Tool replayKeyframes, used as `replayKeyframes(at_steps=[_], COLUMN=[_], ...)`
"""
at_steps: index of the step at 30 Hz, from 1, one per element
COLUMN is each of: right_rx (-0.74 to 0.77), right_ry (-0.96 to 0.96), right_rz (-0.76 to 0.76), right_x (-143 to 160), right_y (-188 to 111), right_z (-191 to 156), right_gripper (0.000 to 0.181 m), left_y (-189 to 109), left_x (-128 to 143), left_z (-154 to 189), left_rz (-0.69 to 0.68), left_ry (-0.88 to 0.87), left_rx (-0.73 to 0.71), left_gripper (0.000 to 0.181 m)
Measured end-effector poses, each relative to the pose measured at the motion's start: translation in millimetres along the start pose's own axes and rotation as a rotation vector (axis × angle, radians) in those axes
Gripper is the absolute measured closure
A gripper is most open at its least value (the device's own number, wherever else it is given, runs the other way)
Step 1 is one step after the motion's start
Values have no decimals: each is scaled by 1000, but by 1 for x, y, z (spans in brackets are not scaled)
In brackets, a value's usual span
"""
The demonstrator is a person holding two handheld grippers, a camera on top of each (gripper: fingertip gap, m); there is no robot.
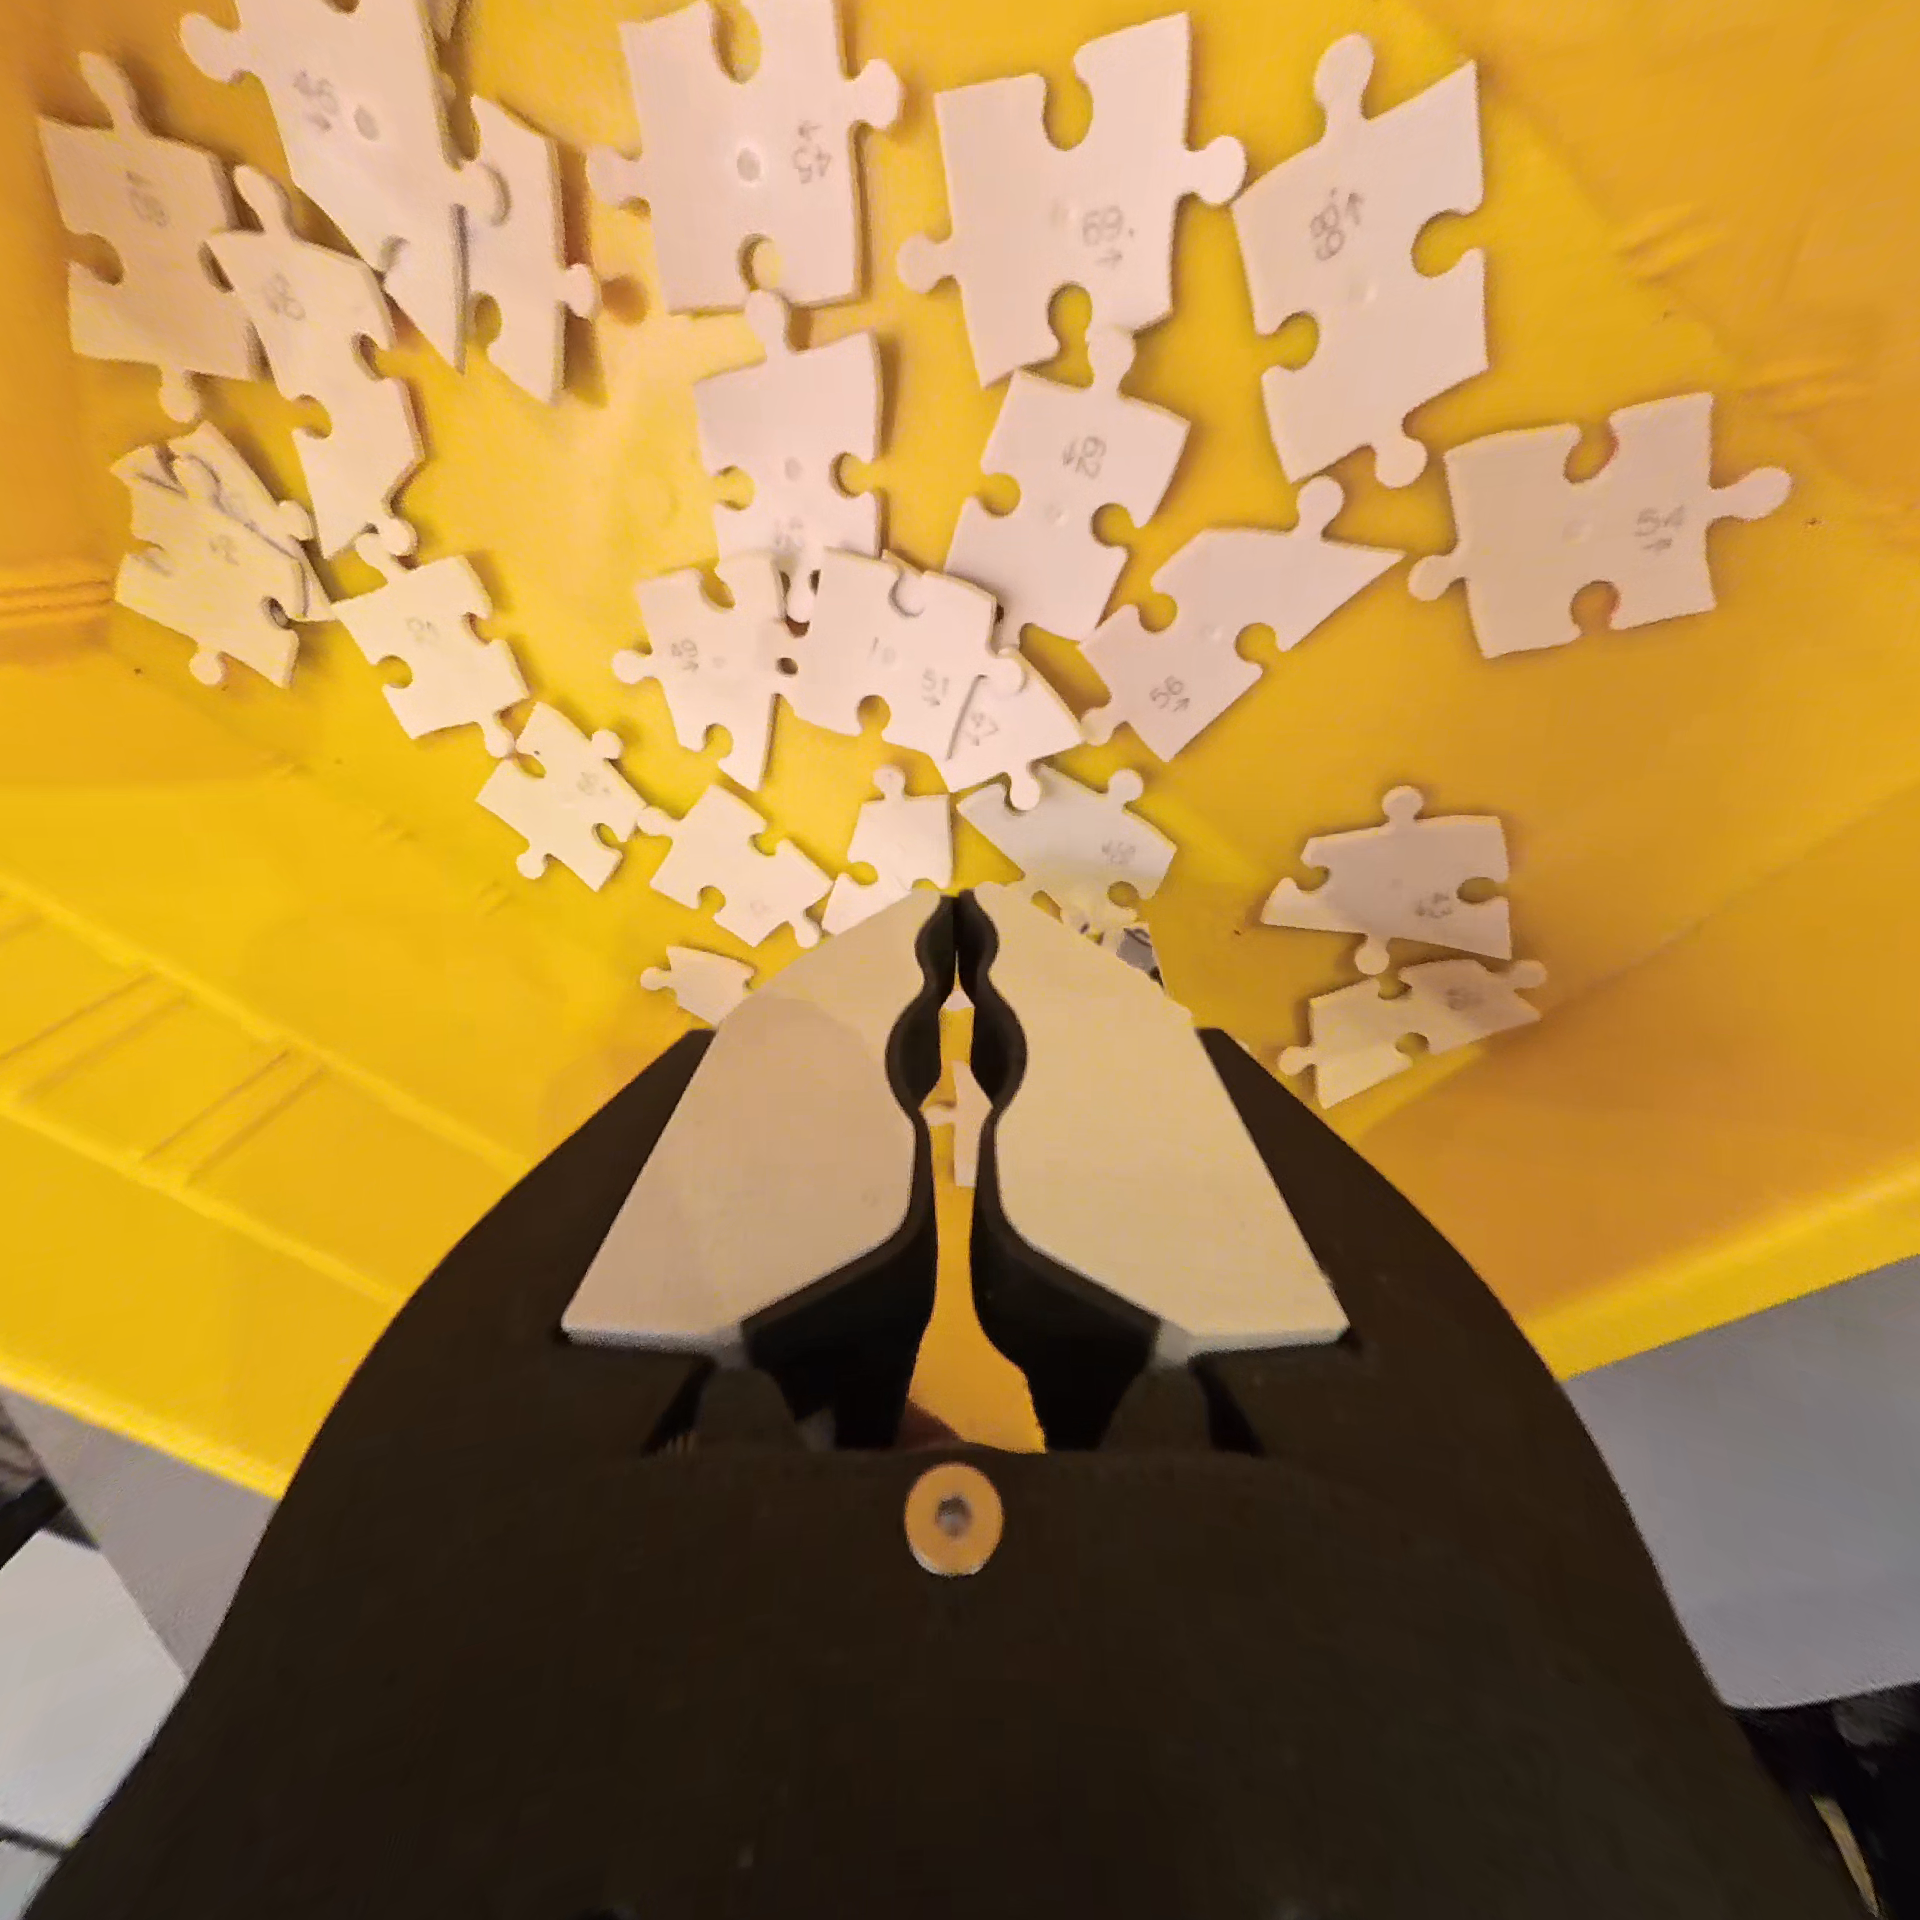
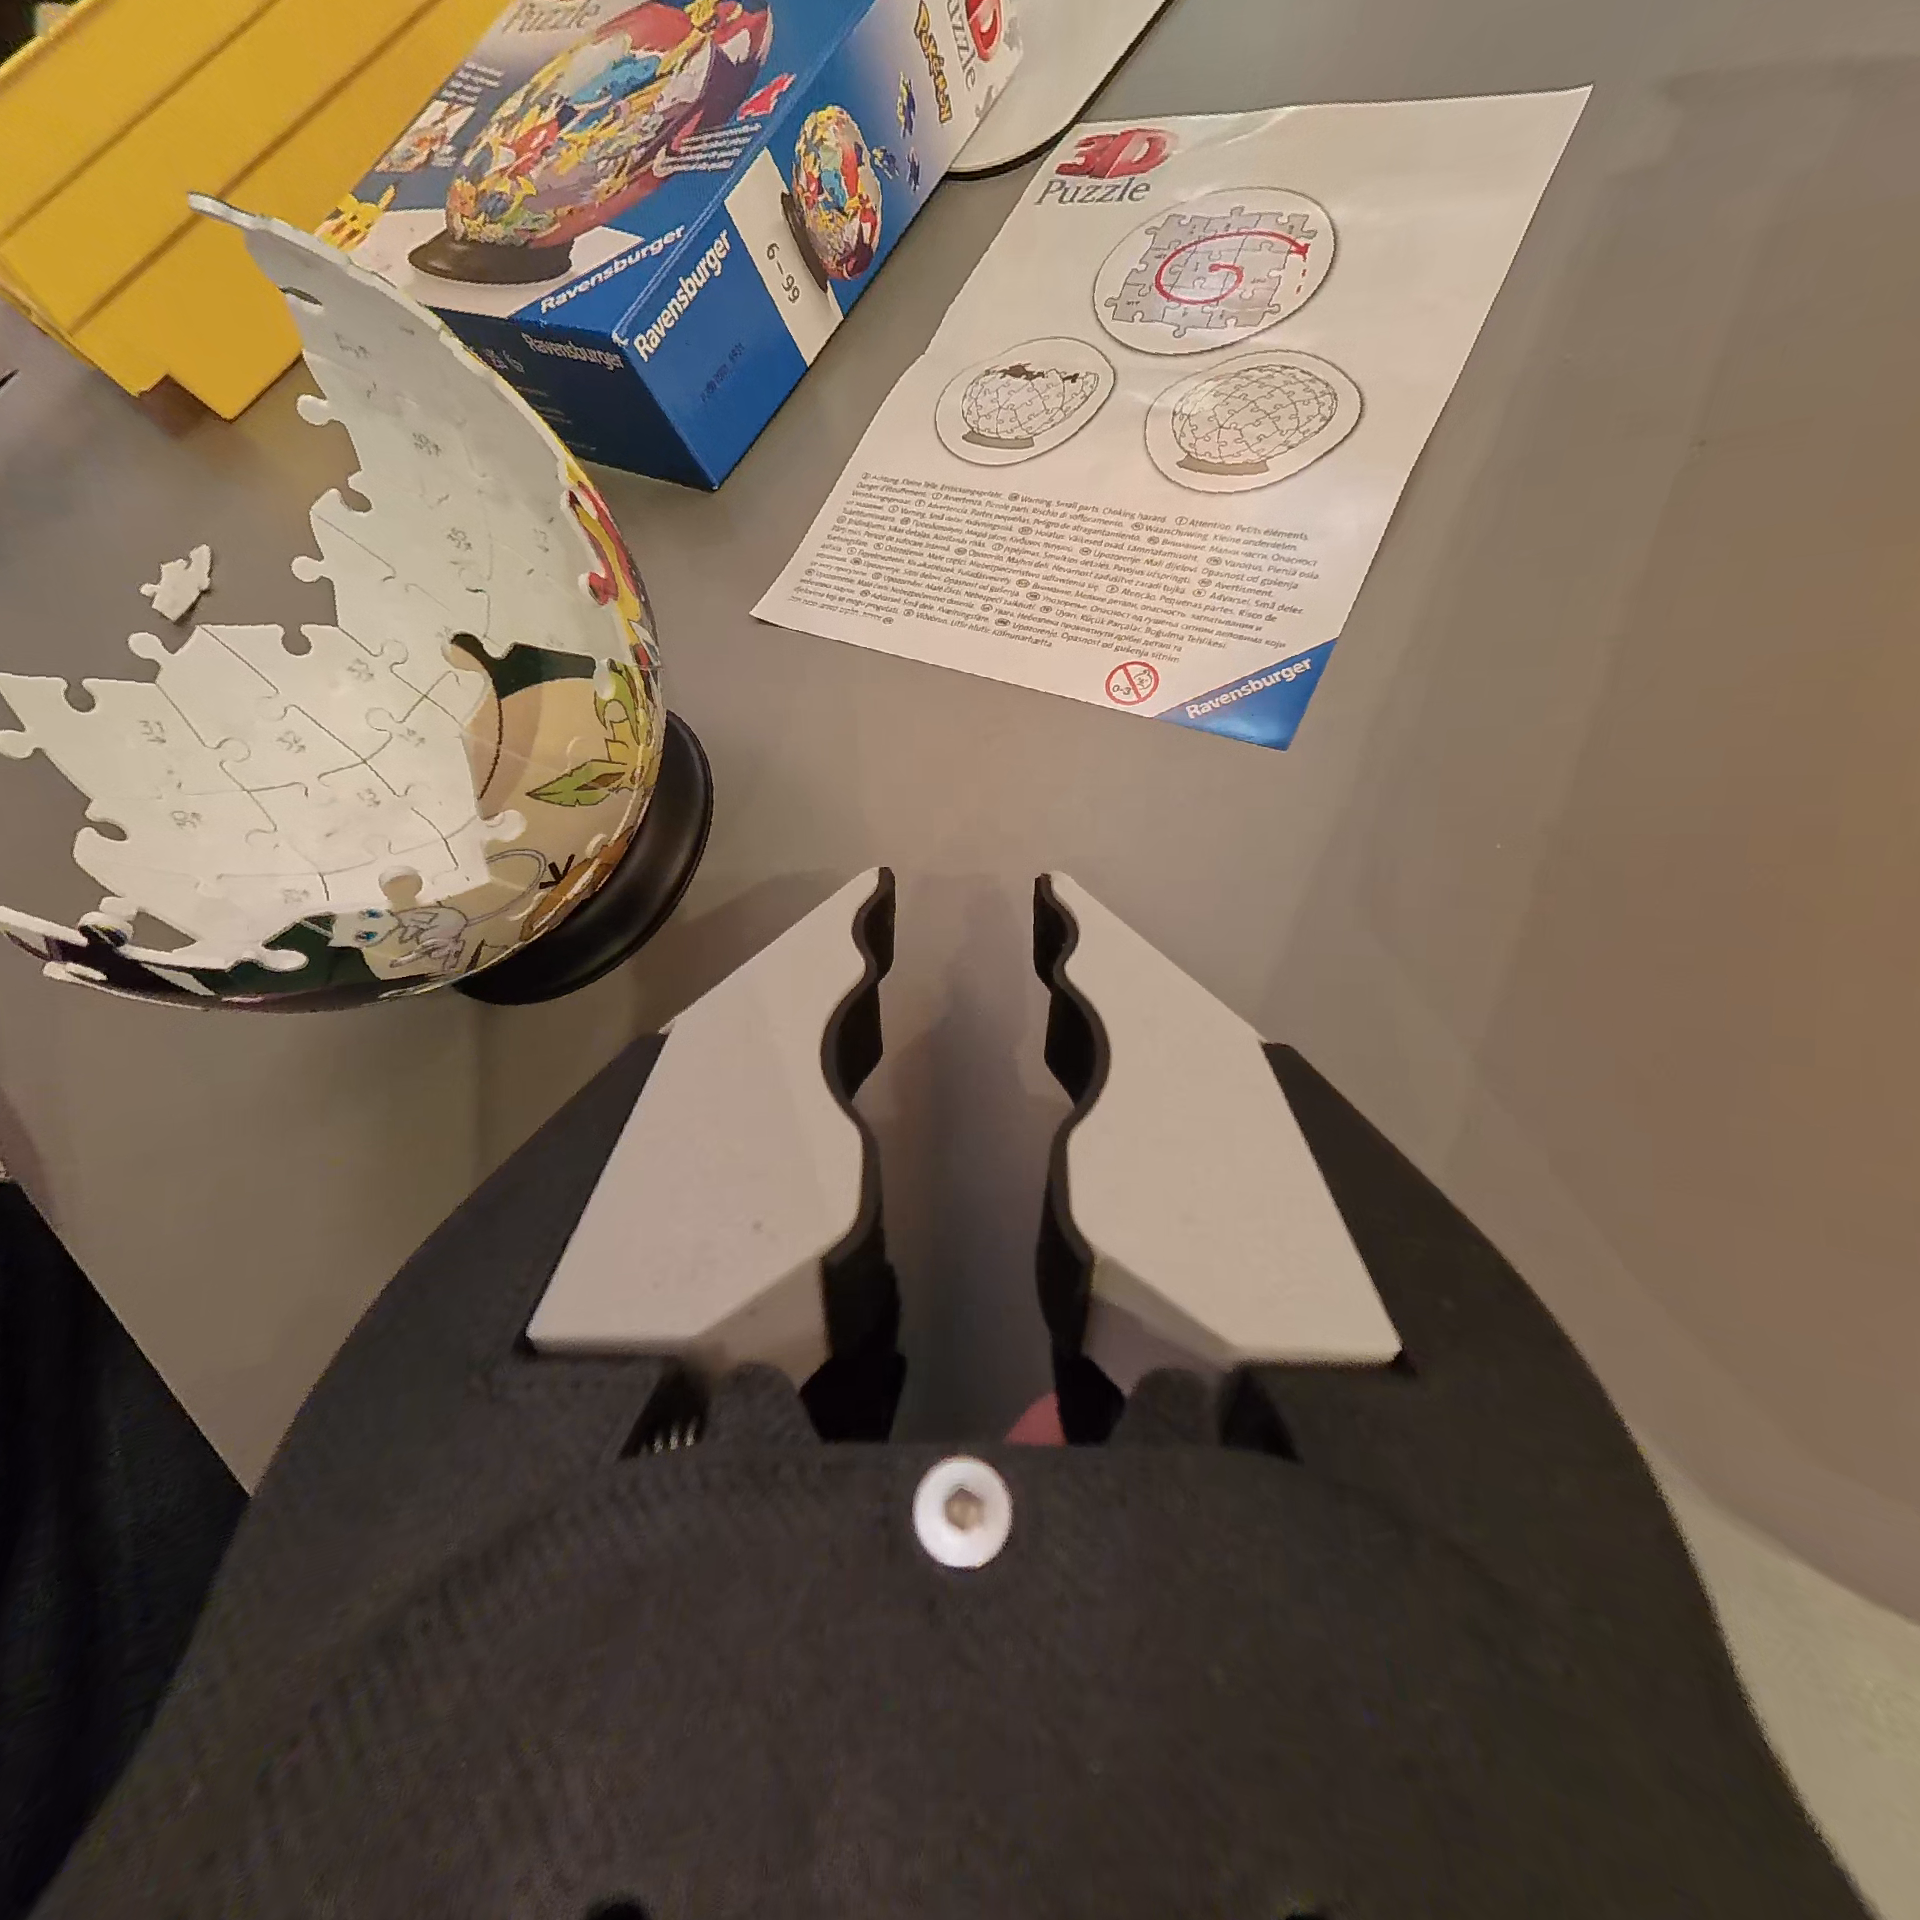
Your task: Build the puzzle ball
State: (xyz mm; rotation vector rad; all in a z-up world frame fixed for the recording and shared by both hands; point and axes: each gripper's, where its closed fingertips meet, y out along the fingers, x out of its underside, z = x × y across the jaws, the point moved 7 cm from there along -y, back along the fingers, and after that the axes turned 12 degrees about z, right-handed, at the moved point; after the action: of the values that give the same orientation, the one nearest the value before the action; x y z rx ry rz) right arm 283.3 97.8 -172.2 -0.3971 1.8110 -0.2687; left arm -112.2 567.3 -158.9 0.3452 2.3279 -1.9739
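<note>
In the left wrist view my left gripper (image 1: 956, 902) is shut, its dark pads pressed together, low inside a yellow bin (image 1: 1558, 935). Its tips are at the near edge of a white puzzle piece (image 1: 906, 836). Several white puzzle pieces, such as one (image 1: 914, 644), lie back-side up on the bin floor. In the right wrist view my right gripper (image 2: 961, 883) is open with nothing between its fingers, above the grey table (image 2: 1558, 935). The half-built puzzle ball (image 2: 343, 707) stands on a black ring stand (image 2: 634, 894) to its left, its open shell showing white inner faces.
A blue puzzle box (image 2: 665, 239) lies behind the ball, with the yellow bin (image 2: 135, 208) at the far left. A white instruction sheet (image 2: 1143, 436) lies on the table ahead of my right gripper. A small loose piece (image 2: 179, 582) is seen through the ball's open top. The tips of one gripper are about 55 cm away from the tips of the other. My left gripper is the nearer one to the small loose piece (image 2: 179, 582): about 25 cm, against 35 cm.
</note>
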Motion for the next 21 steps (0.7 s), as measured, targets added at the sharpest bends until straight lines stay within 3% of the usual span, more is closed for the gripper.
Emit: replayKeyframes(at_steps=[2,4,7,16,18,21], right_rx=[0,-3,-2,-4,-5,-9], right_ry=[-1,-2,-5,-2,0,5], right_rz=[-2,-5,-4,-6,-2,1], right_x=[0,0,0,0,0,0], right_y=[0,0,0,0,0,0], right_z=[0,0,0,0,0,0], right_gripper=[156,156,156,156,156,156], left_y=[-2,5,9,12,12,12], left_x=[-1,-2,-7,-12,-13,-12], left_z=[0,-3,-6,-18,-13,-12], left_rz=[-10,-47,-48,-106,-115,-102], left_ry=[29,65,112,167,182,176], left_rx=[-15,-24,-1,205,227,206], left_gripper=[181,161,155,168,181,181])
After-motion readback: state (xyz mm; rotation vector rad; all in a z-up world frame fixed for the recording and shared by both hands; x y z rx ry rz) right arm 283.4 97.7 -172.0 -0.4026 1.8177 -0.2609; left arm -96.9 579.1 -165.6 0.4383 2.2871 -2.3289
